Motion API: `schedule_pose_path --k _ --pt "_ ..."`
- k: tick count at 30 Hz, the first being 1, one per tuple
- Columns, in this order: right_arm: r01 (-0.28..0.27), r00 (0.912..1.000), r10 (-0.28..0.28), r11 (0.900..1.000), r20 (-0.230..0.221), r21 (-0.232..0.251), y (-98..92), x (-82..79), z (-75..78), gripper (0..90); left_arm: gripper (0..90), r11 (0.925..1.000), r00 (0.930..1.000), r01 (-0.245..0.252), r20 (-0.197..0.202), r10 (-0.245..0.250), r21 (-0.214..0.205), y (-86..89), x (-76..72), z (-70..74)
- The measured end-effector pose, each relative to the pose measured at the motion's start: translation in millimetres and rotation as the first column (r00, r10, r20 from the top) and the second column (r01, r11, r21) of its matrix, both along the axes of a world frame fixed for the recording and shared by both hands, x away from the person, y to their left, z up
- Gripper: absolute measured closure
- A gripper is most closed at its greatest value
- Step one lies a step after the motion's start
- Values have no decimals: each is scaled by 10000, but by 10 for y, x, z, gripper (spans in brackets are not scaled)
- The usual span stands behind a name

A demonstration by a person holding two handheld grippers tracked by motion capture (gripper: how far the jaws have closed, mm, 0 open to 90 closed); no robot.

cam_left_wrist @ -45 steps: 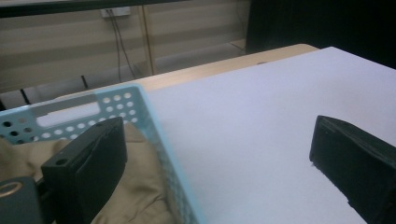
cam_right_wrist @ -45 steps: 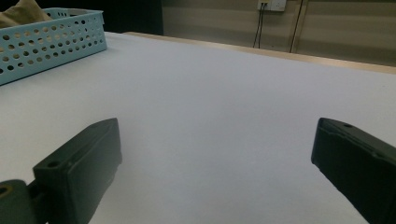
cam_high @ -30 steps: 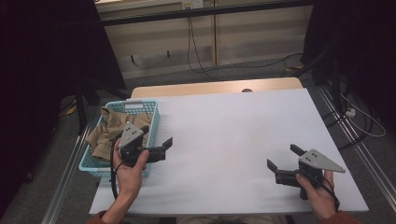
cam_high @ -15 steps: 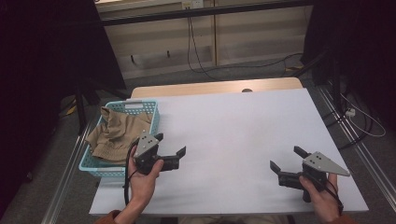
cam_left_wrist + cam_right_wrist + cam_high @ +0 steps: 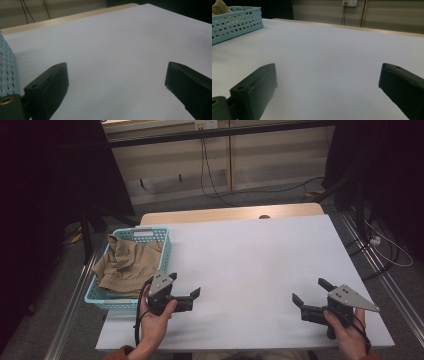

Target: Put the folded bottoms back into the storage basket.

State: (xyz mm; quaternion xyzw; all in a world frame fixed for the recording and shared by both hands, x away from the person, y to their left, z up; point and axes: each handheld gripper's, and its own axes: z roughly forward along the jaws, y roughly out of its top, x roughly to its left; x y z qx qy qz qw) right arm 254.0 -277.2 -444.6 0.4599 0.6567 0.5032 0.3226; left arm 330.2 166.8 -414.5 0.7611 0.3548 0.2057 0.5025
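While no writing is legible anywhere, the high view shows tan cloth [image 5: 131, 264] inside the blue basket [image 5: 162, 251]; just beside the basket, the left gripper [image 5: 186, 286] gapes empty, and well apart from it the right gripper [image 5: 311, 292] gapes too

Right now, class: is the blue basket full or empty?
Full: a crumpled tan cloth fills the blue basket, spilling over its left rim.
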Motion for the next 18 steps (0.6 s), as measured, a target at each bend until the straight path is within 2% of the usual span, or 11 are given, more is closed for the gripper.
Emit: schedule_pose_path --k 2,4,10,14,18 --pt "-12 10000 12 10000 5 3 -2 -3 1 18 53 9998 9999 145 -53 -146 -138 -4 -7 -22" --pt "-33 10000 33 10000 9 19 -7 -4 2 18 51 9998 9998 180 106 -179 -48 -15 -13 -32" --pt "-41 10000 40 10000 35 26 -10 -6 2 18 43 9997 9993 204 -306 -201 107 -31 37 -89" --pt "-1 10000 1 10000 35 -18 -14 -2 1 17 44 9995 9992 171 -375 -161 268 -41 44 -98" --pt "-47 10000 47 10000 32 -28 -8 6 2 17 45 9994 9997 45 -226 -37 335 -37 35 -86"
